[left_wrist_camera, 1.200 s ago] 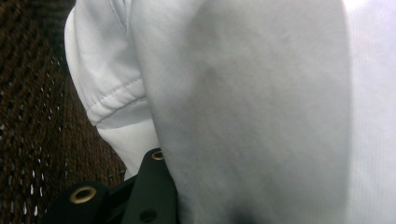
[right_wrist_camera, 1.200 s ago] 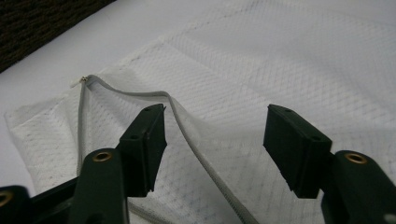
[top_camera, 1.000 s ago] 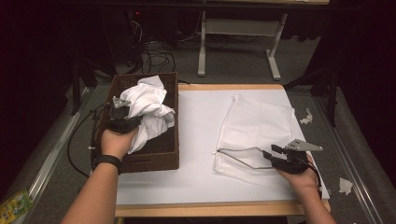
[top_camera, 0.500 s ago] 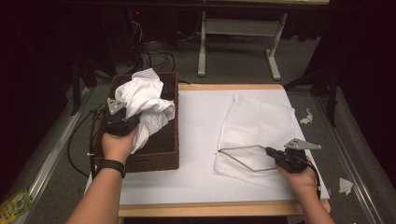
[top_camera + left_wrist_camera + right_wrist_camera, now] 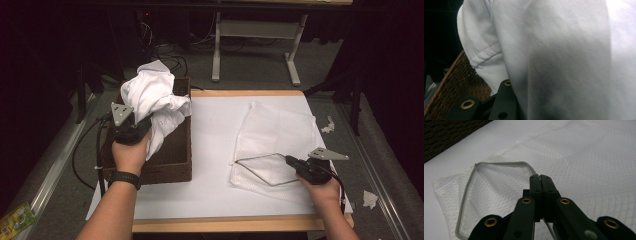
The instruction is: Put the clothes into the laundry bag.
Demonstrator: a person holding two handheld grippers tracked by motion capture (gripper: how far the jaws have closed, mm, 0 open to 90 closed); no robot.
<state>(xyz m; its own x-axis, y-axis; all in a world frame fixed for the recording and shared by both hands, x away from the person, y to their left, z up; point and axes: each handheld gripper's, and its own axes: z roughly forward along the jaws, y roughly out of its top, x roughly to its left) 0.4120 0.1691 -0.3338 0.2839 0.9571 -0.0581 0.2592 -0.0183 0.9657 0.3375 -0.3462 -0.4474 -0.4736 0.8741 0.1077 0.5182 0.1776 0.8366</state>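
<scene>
While the white cotton garment (image 5: pixel 156 102) hangs bunched above the dark woven wicker basket (image 5: pixel 177 160) at the table's left edge, the job of bagging it looks roughly half done: the cloth is lifted clear of the basket floor but not yet carried across, and the white mesh laundry bag (image 5: pixel 280 132) lies flat near the right edge of the white-topped table (image 5: pixel 210 145) with nothing inside. Its grey zipped mouth (image 5: pixel 499 165) already stands open in a loop, so what is left, as I judge it, is to bring the garment over, feed it through that opening and zip the bag.

The left gripper (image 5: pixel 131 131) sits over the basket's near-left part, gripped from behind by the left hand (image 5: pixel 131 154), forearm coming in from the table's near edge; its fingers (image 5: pixel 506 100) are narrowed onto a thick fold of the garment, which drapes to both sides. The right gripper (image 5: pixel 295 162) lies low near the table's near-right corner, pointing towards the left edge, wrist level. Its fingers (image 5: pixel 535 187) have just been closing and now stand pressed together, pinching the zipper rim of the bag's mouth and holding that edge slightly up
</scene>
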